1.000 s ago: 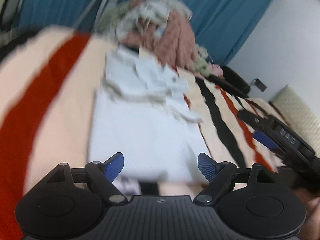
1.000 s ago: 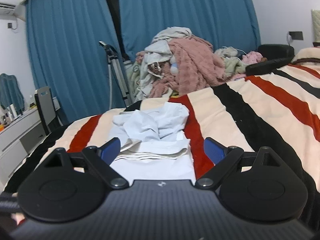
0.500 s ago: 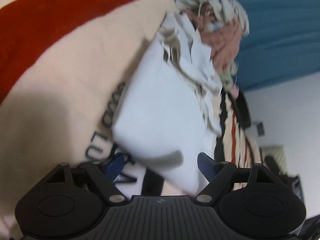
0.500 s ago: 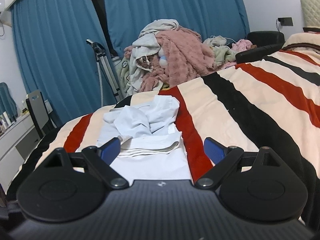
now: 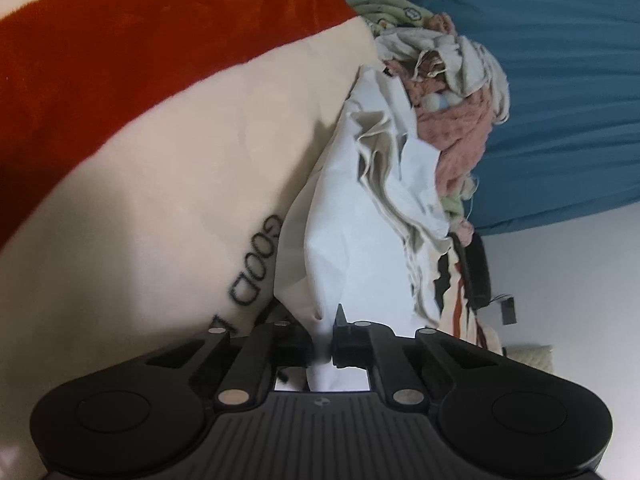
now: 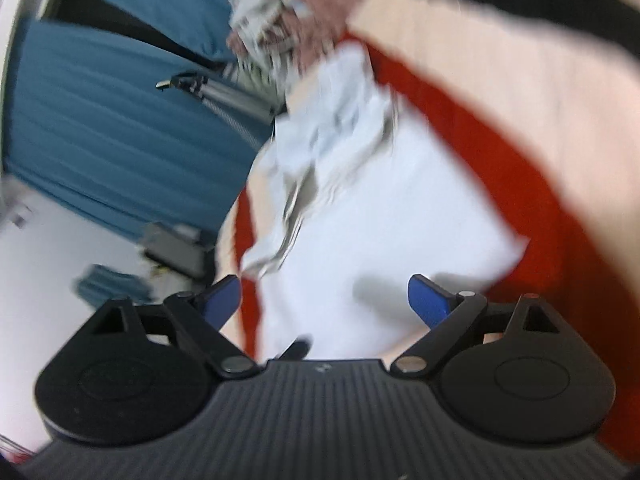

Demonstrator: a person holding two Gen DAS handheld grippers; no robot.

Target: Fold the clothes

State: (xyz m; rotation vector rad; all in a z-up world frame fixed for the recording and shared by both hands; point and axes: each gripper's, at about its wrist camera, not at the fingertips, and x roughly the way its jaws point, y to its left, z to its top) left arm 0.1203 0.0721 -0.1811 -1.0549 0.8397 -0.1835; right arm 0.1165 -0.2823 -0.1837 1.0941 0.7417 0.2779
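A white garment [image 5: 352, 240] lies partly folded on the striped bed blanket [image 5: 168, 152], its crumpled far end bunched up. My left gripper [image 5: 322, 350] is shut on the garment's near corner, and the cloth rises from the jaws. In the blurred right wrist view the same white garment [image 6: 384, 240] lies flat below my right gripper [image 6: 324, 300], which is open and empty just above its near edge.
A heap of unfolded clothes [image 5: 452, 92], pink and cream, lies at the far end of the bed before blue curtains [image 5: 560, 100]. A metal stand [image 6: 216, 92] and a desk [image 6: 176, 244] stand beside the bed. The blanket [image 6: 500, 120] has red, cream and black stripes.
My left gripper has tilted, dropped to the garment's corner and closed on it. My right gripper has swung down and rolled over the garment, still open.
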